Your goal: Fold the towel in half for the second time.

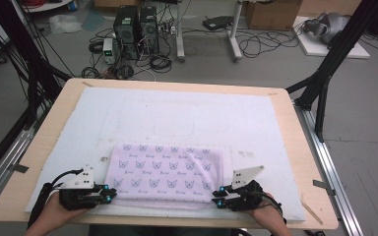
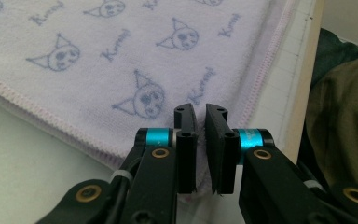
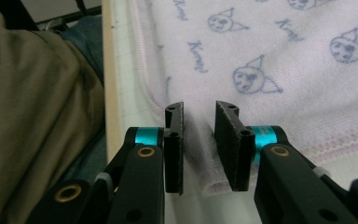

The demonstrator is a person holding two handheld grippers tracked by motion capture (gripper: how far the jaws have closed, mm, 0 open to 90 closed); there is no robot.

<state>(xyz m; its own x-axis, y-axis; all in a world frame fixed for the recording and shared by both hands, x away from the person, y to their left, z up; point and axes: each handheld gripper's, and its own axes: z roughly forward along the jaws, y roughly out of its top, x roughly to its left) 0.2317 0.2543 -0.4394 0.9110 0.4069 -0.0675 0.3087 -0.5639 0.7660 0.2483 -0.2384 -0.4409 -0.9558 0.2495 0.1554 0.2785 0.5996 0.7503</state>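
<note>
A light wooden table with rounded corners carries a white foam mat that covers most of its top and leaves a bare wooden margin on every side. On the mat's near half lies a folded pale lilac towel, printed with rows of blue cat faces and script lettering, its long edges parallel to the table's near edge. Faint outlines are marked on the mat beyond the towel.
</note>
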